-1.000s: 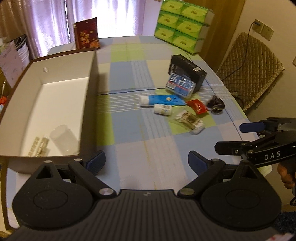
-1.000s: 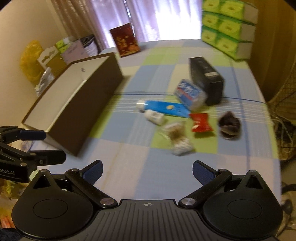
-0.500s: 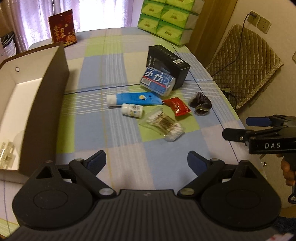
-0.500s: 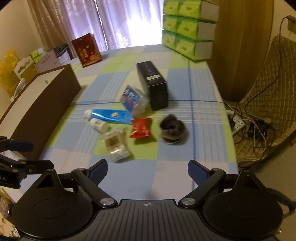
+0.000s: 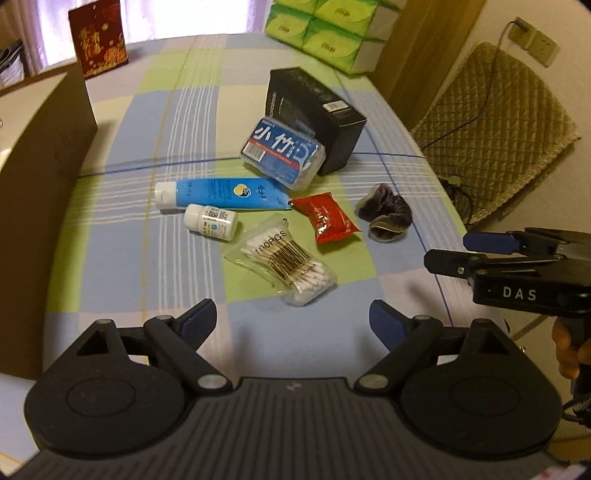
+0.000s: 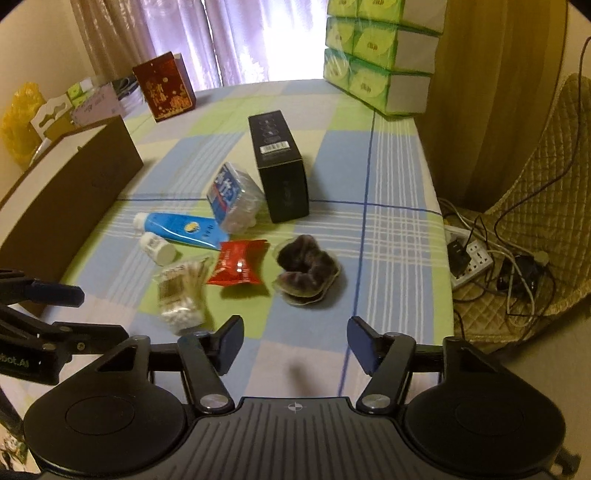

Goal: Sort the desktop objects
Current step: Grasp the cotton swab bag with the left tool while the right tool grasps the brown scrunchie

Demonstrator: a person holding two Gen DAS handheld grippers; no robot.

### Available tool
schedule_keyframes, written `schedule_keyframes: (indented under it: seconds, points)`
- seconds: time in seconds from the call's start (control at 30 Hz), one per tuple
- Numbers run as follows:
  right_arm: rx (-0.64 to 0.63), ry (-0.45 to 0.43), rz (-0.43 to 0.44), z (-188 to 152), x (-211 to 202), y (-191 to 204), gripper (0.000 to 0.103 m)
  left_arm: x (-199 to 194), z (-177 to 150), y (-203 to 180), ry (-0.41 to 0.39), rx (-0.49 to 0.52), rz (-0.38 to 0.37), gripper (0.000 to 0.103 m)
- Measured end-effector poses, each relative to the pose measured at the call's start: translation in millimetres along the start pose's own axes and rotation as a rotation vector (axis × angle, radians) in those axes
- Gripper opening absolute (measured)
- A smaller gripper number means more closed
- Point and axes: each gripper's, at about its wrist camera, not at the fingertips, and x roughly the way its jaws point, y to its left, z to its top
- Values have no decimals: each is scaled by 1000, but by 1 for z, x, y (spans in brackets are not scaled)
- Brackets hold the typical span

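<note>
Loose items lie mid-table: a bag of cotton swabs (image 5: pixel 284 258) (image 6: pixel 181 291), a red sachet (image 5: pixel 327 218) (image 6: pixel 238 262), a dark scrunchie (image 5: pixel 386 212) (image 6: pixel 306 266), a blue tube (image 5: pixel 221 192) (image 6: pixel 181 227), a small white bottle (image 5: pixel 210 221) (image 6: pixel 157 247), a blue-labelled clear pack (image 5: pixel 282 151) (image 6: pixel 231 197) and a black box (image 5: pixel 314 114) (image 6: pixel 280 166). My left gripper (image 5: pixel 293 319) is open and empty, just short of the swab bag. My right gripper (image 6: pixel 295 343) is open and empty, short of the scrunchie.
A brown storage box (image 5: pixel 40 155) (image 6: pixel 62 192) stands at the left. Green tissue packs (image 5: pixel 332 29) (image 6: pixel 380 55) are stacked at the far right corner, and a red card (image 5: pixel 98 37) (image 6: pixel 164 86) stands at the far edge. A quilted chair (image 5: pixel 495 133) and cables (image 6: pixel 491 258) lie beyond the table's right edge.
Both grippers swung right, away from the storage box, and moved closer to the cluster of items. The items have not moved, and both grippers stayed open.
</note>
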Motion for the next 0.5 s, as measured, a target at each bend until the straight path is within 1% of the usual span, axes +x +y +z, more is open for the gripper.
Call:
schedule_keyframes:
  seconds: [0.13, 0.2, 0.27, 0.37, 0.4, 0.47, 0.5]
  points:
    - [-13, 11, 3, 2, 9, -12, 59, 18, 8, -4, 3, -38, 5, 87]
    - [-14, 16, 4, 5, 13, -17, 59, 27, 13, -5, -2, -53, 20, 83]
    - [-19, 18, 6, 7, 16, -21, 59, 38, 19, -5, -6, -61, 39, 75]
    - [-23, 17, 11, 11, 19, -27, 59, 54, 24, -4, 8, -75, 58, 73]
    - [-23, 16, 13, 12, 19, -29, 59, 59, 26, -4, 16, -75, 66, 71]
    - [-23, 11, 18, 15, 20, -32, 59, 68, 27, -3, 21, -70, 82, 64]
    - [-23, 9, 23, 16, 21, -34, 59, 72, 28, -2, 28, -72, 85, 64]
